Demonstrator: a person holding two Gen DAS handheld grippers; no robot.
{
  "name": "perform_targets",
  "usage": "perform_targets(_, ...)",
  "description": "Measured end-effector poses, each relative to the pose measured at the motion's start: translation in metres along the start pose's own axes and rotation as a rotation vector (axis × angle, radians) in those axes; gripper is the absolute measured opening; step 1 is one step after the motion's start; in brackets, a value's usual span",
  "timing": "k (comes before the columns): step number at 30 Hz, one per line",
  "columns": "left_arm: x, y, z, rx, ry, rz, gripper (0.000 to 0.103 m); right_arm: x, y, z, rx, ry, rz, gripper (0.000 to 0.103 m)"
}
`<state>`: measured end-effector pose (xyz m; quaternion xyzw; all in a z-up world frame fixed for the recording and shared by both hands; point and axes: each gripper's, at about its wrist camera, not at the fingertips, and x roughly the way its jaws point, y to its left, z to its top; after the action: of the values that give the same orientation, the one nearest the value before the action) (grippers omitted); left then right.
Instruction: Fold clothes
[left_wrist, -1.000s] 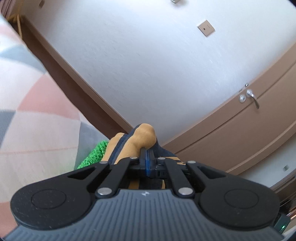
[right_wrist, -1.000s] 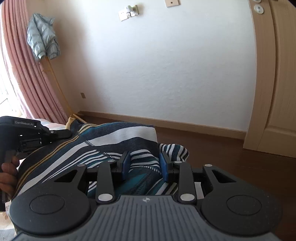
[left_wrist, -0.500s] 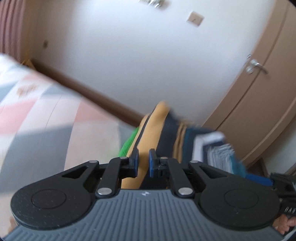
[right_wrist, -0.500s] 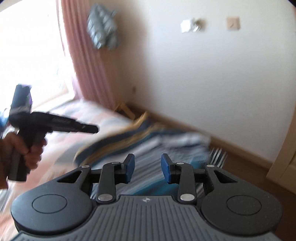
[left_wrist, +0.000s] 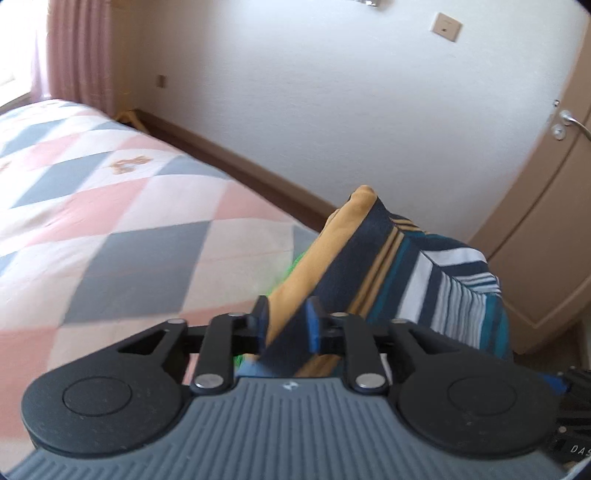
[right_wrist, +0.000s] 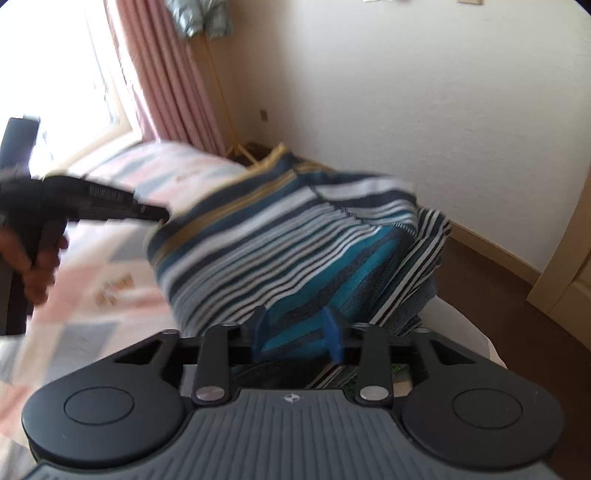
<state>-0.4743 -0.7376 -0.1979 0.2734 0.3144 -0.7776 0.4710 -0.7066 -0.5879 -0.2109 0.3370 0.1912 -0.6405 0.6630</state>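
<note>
Both angled downward over the bed (left_wrist: 110, 206), the left hand-held gripper (left_wrist: 286, 325) and right hand-held gripper (right_wrist: 295, 332) have just been opening, jaws parted around the striped sweater (right_wrist: 280, 236) at twelve o'clock.

Garment (left_wrist: 373, 258) is draped over bed (left_wrist: 110, 206) corner nearest the door (left_wrist: 546, 229), w/ one fold raised betw. left gripper (left_wrist: 286, 325) pads. In right wrist view, garment (right_wrist: 288, 236) is spread fwd of right gripper (right_wrist: 295, 332), cloth lying betw. its pads. Left gripper (right_wrist: 162, 213) is seen at garment's left edge. Curtain (right_wrist: 166, 92) is hung behind bed, wall (left_wrist: 314, 110) beyond.
</note>
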Motion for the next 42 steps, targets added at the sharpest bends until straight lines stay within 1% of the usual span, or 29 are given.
perform_targets(1, -0.015, -0.004, -0.004, -0.012, 0.006, 0.002, 0.026, -0.009, 0.001, 0.0, 0.02, -0.002, 0.0, 0.053)
perform_targets(2, -0.028, -0.009, -0.008, -0.018, 0.026, 0.01, 0.034, -0.018, 0.001, -0.001, 0.04, -0.001, -0.003, 0.06)
perform_targets(3, -0.041, -0.014, -0.013, -0.023, 0.045, 0.017, 0.036, -0.026, 0.003, -0.003, 0.062, 0.005, -0.014, 0.069)
perform_targets(5, -0.067, -0.021, -0.024, -0.03, 0.061, 0.01, 0.041, -0.045, 0.009, -0.011, 0.105, 0.014, -0.037, 0.077)
perform_targets(7, -0.09, -0.027, -0.035, -0.031, 0.076, 0.017, 0.046, -0.064, 0.016, -0.021, 0.134, 0.01, -0.056, 0.078)
perform_targets(9, -0.113, -0.033, -0.047, -0.022, 0.092, 0.032, 0.048, -0.085, 0.023, -0.031, 0.158, 0.008, -0.072, 0.083)
perform_targets(10, -0.125, -0.036, -0.052, -0.012, 0.096, 0.04, 0.05, -0.095, 0.027, -0.036, 0.169, 0.005, -0.076, 0.084)
perform_targets(12, -0.148, -0.041, -0.062, 0.003, 0.103, 0.055, 0.055, -0.118, 0.036, -0.045, 0.184, -0.011, -0.088, 0.089)
perform_targets(14, -0.172, -0.046, -0.07, 0.013, 0.1, 0.058, 0.065, -0.142, 0.045, -0.053, 0.194, -0.029, -0.1, 0.092)
perform_targets(18, -0.22, -0.061, -0.08, 0.055, 0.074, 0.068, 0.072, -0.184, 0.066, -0.063, 0.197, -0.061, -0.119, 0.096)
perform_targets(20, -0.243, -0.069, -0.085, 0.077, 0.058, 0.079, 0.078, -0.204, 0.076, -0.068, 0.192, -0.074, -0.124, 0.096)
perform_targets(21, -0.254, -0.072, -0.088, 0.084, 0.048, 0.083, 0.079, -0.213, 0.081, -0.07, 0.188, -0.079, -0.126, 0.096)
perform_targets(23, -0.274, -0.078, -0.093, 0.094, 0.034, 0.101, 0.087, -0.229, 0.09, -0.074, 0.183, -0.086, -0.132, 0.096)
perform_targets(25, -0.291, -0.084, -0.099, 0.105, 0.014, 0.121, 0.09, -0.245, 0.099, -0.077, 0.182, -0.089, -0.14, 0.097)
perform_targets(28, -0.315, -0.089, -0.106, 0.123, -0.006, 0.141, 0.098, -0.269, 0.11, -0.083, 0.18, -0.108, -0.146, 0.099)
perform_targets(33, -0.345, -0.092, -0.117, 0.128, -0.037, 0.15, 0.102, -0.298, 0.124, -0.09, 0.178, -0.144, -0.158, 0.101)
perform_targets(35, -0.352, -0.092, -0.121, 0.142, -0.047, 0.17, 0.102, -0.306, 0.128, -0.093, 0.18, -0.152, -0.161, 0.101)
perform_targets(38, -0.36, -0.093, -0.127, 0.17, -0.064, 0.197, 0.102, -0.314, 0.135, -0.099, 0.176, -0.15, -0.173, 0.101)
perform_targets(42, -0.372, -0.091, -0.134, 0.172, -0.095, 0.198, 0.102, -0.318, 0.145, -0.104, 0.167, -0.14, -0.197, 0.101)
